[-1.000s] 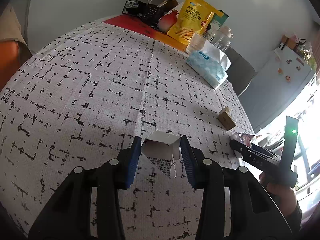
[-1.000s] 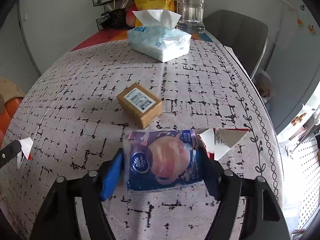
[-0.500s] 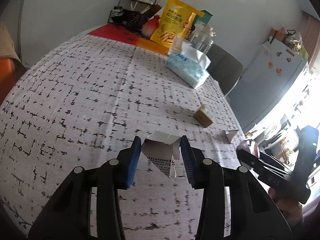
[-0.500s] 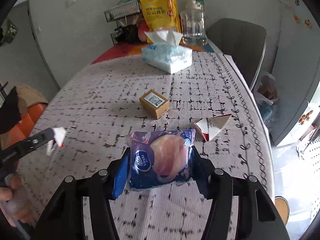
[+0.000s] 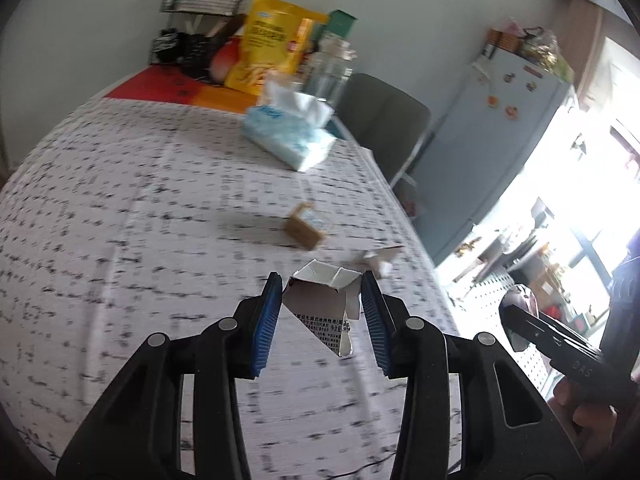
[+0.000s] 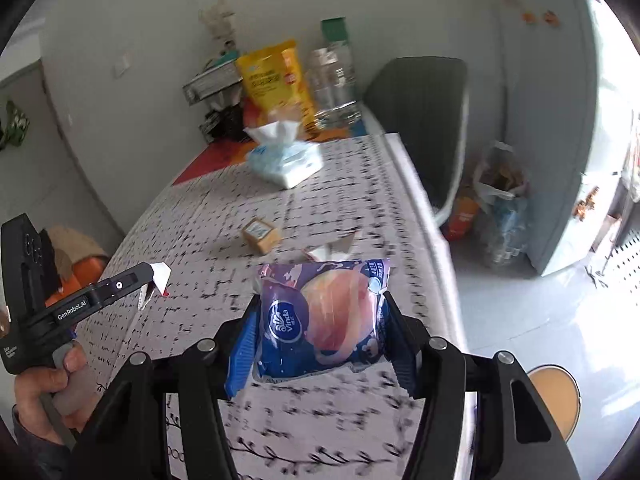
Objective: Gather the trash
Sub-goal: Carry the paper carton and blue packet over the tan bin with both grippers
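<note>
- The left gripper (image 5: 322, 312) is pinching a torn piece of carton (image 5: 320, 304) between its blue pads, holding it above the table (image 5: 120, 240).
- The right gripper (image 6: 316, 336) is clamping a purple tissue packet (image 6: 320, 316) between its fingers, lifted off the patterned cloth.
- A small cardboard box (image 6: 261, 234) and another torn carton scrap (image 5: 378, 260) are lying near each other on the table.
- A soft tissue pack (image 5: 290, 136) is sitting farther back, with a yellow snack bag (image 5: 272, 56) beyond it.
</note>
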The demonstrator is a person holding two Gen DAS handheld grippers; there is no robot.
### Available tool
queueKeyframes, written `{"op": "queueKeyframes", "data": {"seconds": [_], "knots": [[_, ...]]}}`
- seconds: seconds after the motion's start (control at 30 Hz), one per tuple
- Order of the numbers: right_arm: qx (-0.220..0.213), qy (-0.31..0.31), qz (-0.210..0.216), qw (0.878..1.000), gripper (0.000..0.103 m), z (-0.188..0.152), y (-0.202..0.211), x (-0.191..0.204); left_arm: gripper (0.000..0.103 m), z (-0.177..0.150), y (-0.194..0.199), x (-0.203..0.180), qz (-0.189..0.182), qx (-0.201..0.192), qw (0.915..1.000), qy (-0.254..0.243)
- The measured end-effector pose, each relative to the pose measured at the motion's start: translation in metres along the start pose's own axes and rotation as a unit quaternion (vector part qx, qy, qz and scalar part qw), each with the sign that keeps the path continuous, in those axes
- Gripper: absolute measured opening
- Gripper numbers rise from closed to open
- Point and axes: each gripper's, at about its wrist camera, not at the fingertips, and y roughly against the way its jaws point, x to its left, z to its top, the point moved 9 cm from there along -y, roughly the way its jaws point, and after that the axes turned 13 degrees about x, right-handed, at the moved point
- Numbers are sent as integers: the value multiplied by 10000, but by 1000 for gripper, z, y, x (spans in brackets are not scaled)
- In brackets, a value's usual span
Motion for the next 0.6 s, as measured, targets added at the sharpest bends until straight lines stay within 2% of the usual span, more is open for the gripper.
{"op": "queueKeyframes", "data": {"seconds": [0.27,0.6], "knots": [[-138,-455,-400,9981,57,-12,21,-70,41,4,-24,-70,-287,143,9983,-481],[-222,-1232,-671,9899,57,-33,32,-159,41,-3,-59,-149,-512,424,9923,-1050]]}}
